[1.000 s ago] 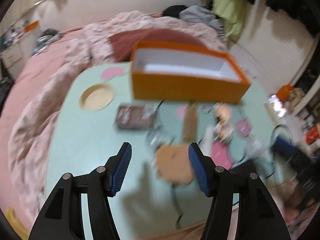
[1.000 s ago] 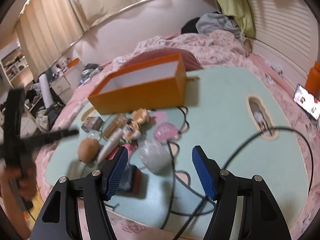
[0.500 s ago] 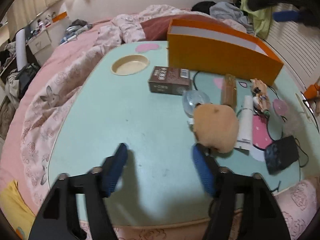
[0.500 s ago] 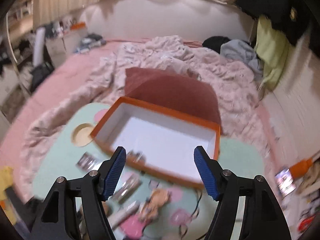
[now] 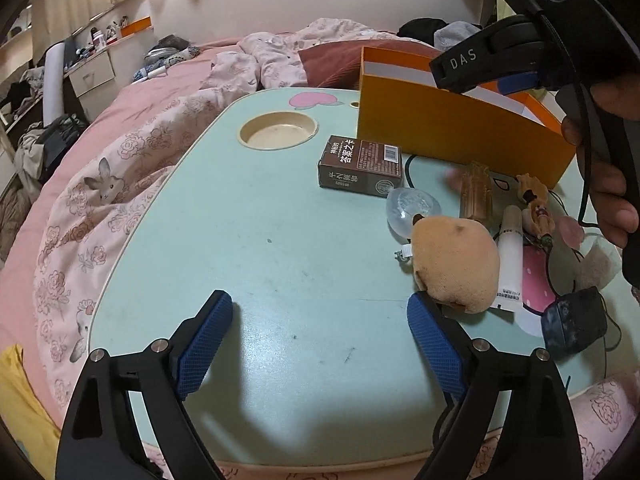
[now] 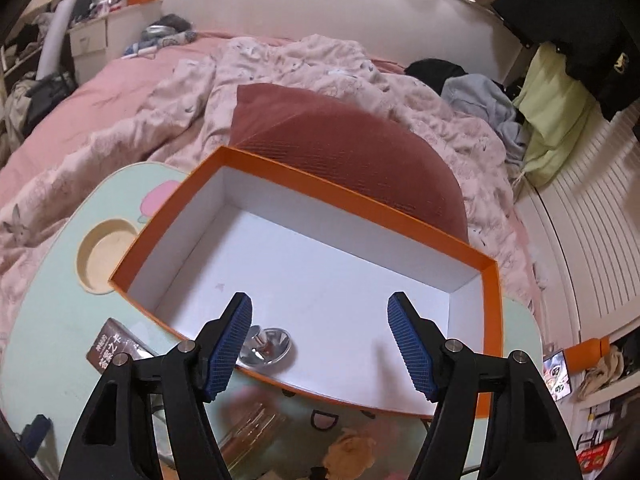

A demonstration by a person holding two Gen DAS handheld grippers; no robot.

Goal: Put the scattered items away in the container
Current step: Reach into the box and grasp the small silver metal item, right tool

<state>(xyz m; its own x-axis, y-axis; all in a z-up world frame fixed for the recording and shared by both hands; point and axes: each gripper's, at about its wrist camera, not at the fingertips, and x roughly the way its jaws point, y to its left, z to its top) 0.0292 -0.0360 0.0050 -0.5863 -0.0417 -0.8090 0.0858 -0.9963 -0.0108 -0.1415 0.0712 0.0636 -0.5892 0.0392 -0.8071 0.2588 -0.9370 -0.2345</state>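
A: Left gripper point(image 5: 320, 316)?
B: Low over bare mint-green table point(image 5: 248, 216), jaws opening, nothing between them. Tan plush toy point(image 5: 454, 266) just beside right pad point(image 5: 434, 346).

A: Right gripper point(image 6: 320, 334)?
B: Above orange box point(image 6: 360, 204), jaws apart, holding nothing. Shiny round object point(image 6: 266, 346) on white box floor near front wall.

A: Remaining scattered items?
B: On table in front of box: brown carton point(image 5: 360, 168), clear capsule point(image 5: 410, 210), white tube point(image 5: 509, 256), small figurine point(image 5: 534, 208), dark pouch point(image 5: 574, 322).
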